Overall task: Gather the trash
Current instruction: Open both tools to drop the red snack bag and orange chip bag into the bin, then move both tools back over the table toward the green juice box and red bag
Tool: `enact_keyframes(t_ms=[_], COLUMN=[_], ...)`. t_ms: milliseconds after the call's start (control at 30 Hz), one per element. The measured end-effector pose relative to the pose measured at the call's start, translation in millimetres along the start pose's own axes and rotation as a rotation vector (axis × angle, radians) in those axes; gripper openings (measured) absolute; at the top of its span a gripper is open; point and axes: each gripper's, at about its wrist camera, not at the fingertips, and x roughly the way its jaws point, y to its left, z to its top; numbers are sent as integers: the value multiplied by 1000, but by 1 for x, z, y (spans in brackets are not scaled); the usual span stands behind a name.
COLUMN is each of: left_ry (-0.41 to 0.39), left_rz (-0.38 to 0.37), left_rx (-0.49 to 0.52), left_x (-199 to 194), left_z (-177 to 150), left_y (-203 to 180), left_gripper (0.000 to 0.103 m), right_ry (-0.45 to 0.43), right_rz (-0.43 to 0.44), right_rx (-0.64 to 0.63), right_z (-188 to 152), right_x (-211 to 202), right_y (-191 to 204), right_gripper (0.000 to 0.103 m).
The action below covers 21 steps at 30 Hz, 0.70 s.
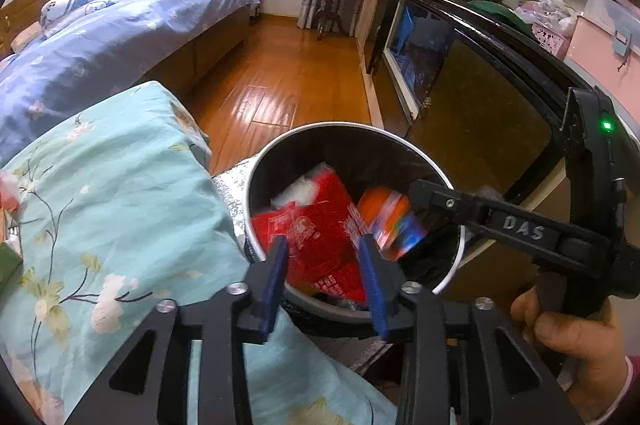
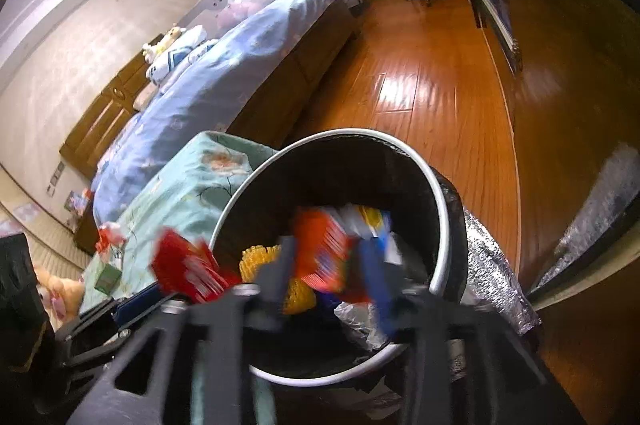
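Note:
A round black trash bin with a silver rim (image 1: pixel 312 127) (image 2: pixel 438 201) stands on the floor beside the bed. Inside lie a red wrapper (image 1: pixel 320 225) and an orange and blue wrapper (image 1: pixel 394 221) (image 2: pixel 324 257), blurred in both views. My left gripper (image 1: pixel 324 257) is open and empty just over the bin's near rim. My right gripper (image 2: pixel 328 261) is over the bin; its fingers are apart, with the orange wrapper between or just below them, blurred. The right gripper's finger (image 1: pixel 436 195) reaches over the bin from the right in the left wrist view.
A teal floral quilt (image 1: pixel 112 209) covers the bed edge left of the bin, with small scraps (image 2: pixel 106 237) on it. A dark cabinet (image 1: pixel 480 97) stands right of the bin. Wood floor (image 1: pixel 280 81) lies beyond. Foil sheet (image 2: pixel 492 277) lies under the bin.

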Motion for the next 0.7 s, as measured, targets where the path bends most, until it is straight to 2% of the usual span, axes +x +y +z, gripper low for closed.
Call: enact_keyframes(t_ms=[167, 333, 700], left_ry=[-19, -37, -63], left_rz=[7, 20, 70], left_rx=[-22, -68, -178], left_x=[-12, -31, -75], left_z=[-10, -27, -70], left_y=[5, 19, 53], left_gripper=[46, 51, 52], right_ry=[-32, -46, -49], right_rz=[7, 24, 109], right_rx=[5, -21, -102], right_z=[-2, -8, -36], right_x=[-10, -16, -21], right_y=[3, 19, 74], right_gripper=[47, 65, 69])
